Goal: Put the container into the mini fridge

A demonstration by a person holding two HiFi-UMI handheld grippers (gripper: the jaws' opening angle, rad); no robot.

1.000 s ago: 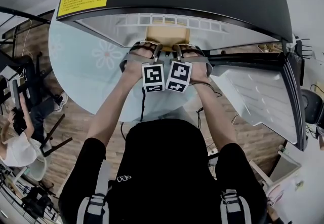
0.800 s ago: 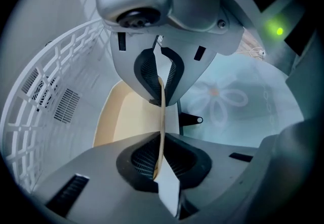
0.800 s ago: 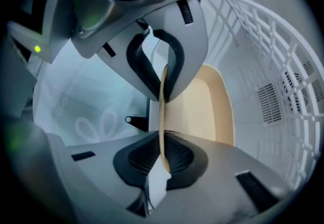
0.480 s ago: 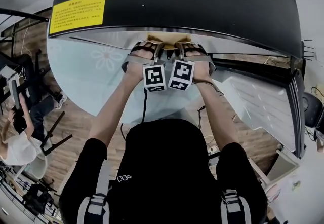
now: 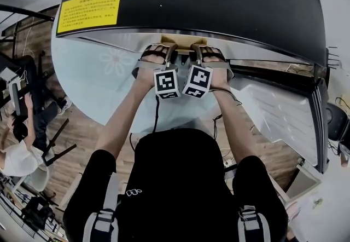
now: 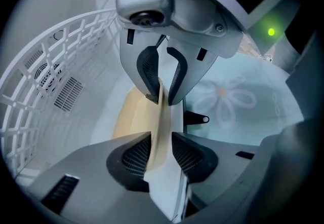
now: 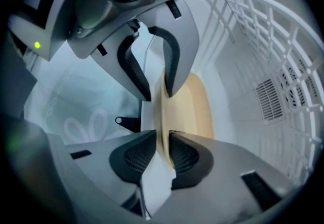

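Container [image 6: 129, 116] rests inside the mini fridge [image 5: 208, 0]; your left hand-held gripper [image 6: 161, 143] has just spread around its rim, your right hand-held gripper [image 7: 163, 142] pinches it, so release next, then withdraw.

1. We count two grippers facing tip to tip: the left gripper [image 6: 161, 153] and the right gripper [image 7: 161, 157]
2. Two marker cubes [image 5: 166, 83], one behind each gripper's jaws
3. One tan container [image 6: 129, 116], its rim between both pairs of jaws
4. One mini fridge [image 5: 191, 0] around the tips, bearing one yellow label [image 5: 88, 11]
5. One white wire rack [image 6: 30, 91] beside the jaws
6. Two vent grilles [image 7: 268, 99] beyond the jaws
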